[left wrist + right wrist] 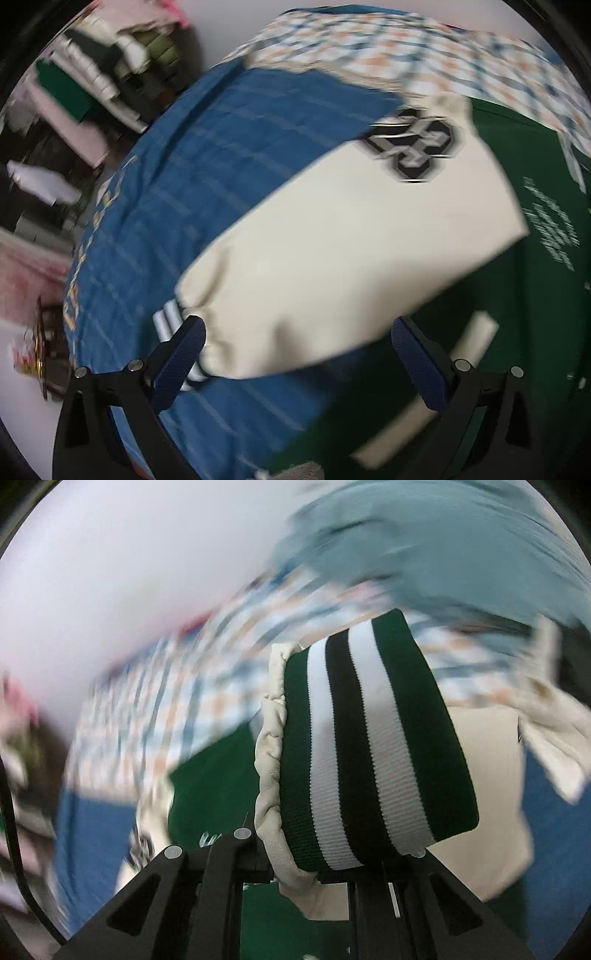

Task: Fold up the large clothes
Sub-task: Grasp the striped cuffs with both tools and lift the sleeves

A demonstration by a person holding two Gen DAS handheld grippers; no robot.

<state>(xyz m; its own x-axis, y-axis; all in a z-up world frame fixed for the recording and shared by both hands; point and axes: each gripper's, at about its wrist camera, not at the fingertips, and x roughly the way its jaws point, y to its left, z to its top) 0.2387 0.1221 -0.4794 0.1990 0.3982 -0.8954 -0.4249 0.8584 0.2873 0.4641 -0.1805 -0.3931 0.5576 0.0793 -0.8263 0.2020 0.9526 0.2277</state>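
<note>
Close in on the right wrist view, the right gripper (332,864) has its jaws clamped on the striped cuff (373,738) of the jacket, green, white and black bands of rib knit standing up straight out of the grip. The gathered cream edge of the sleeve (271,760) bunches along the cuff's left side, right at the fingers. Below and behind it lies the green jacket body (214,775), and beyond that a checked cloth (177,701), badly blurred, then a pale blue-grey fabric (443,542) toward the far side.

Over on the left wrist view, the left gripper (297,354) hangs with its jaws spread wide, nothing pinched between the blue fingers (181,362). The other cream sleeve (332,251) lies between and just ahead of them, its striped cuff end (166,321) touching the left finger. That sleeve stretches away across a blue sheet (207,166) to a black-and-white patch (417,144) near the shoulder. The green body (535,295) spreads to the right, white lettering on it too smeared to read. Farther off, the checked cloth (406,48) covers the far edge of the sheet.
</note>
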